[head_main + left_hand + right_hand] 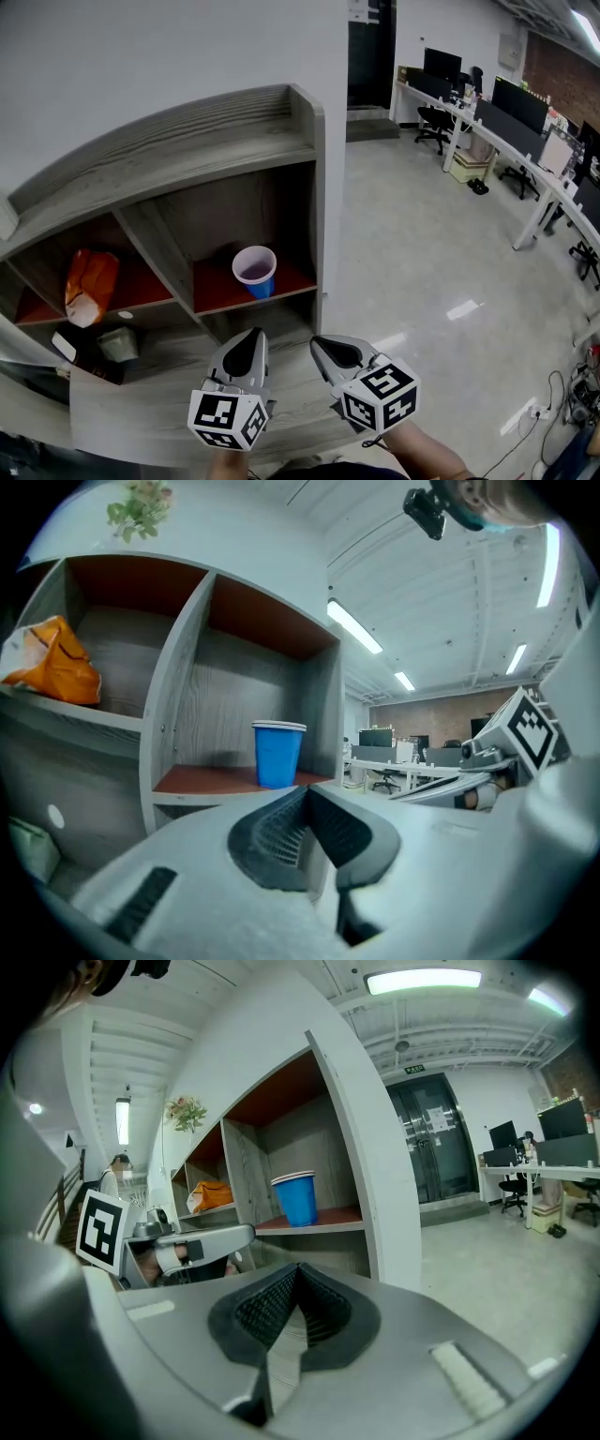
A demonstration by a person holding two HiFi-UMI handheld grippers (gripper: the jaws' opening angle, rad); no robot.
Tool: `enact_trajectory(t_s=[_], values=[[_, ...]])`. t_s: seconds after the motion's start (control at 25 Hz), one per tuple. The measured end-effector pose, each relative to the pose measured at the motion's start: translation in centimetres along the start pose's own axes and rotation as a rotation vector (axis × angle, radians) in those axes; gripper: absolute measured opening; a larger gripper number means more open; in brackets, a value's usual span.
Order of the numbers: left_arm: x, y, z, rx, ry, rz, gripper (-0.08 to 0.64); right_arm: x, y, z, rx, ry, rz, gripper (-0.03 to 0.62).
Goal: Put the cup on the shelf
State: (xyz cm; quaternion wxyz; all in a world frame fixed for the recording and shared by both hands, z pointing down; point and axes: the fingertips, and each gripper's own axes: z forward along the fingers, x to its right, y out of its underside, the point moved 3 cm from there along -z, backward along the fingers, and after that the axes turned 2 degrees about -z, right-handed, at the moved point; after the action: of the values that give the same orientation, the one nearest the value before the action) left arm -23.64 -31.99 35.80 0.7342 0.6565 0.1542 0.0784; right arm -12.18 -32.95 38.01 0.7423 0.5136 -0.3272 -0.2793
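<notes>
The cup [255,270] is blue with a white rim and open at the top. It stands upright on the red-brown floor of the right-hand compartment [246,234] of the shelf [234,127], near its front edge. The shelf is grey wood-grain board with upright dividers.

I am counting one shelf [318,187], with one cup [254,270] and one bag [89,284] on the shelf. Before the shelf I am holding two grippers: left gripper [251,337], right gripper [324,346].
</notes>
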Motion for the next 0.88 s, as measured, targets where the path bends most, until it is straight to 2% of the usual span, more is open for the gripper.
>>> enact_trajectory(t_s=[0.16,0.88], values=[[0.9,1.3,-1.2,-0.015,0.031,-0.049,-0.003,-0.7,0.5,-0.5,-0.001,-0.014,-0.002,0.000],[5.8,5.5,-5.3,-0.113,0.023,-0.064,-0.003,-3.0,3.1,-3.2,-0.015,-0.068,-0.016,0.000]])
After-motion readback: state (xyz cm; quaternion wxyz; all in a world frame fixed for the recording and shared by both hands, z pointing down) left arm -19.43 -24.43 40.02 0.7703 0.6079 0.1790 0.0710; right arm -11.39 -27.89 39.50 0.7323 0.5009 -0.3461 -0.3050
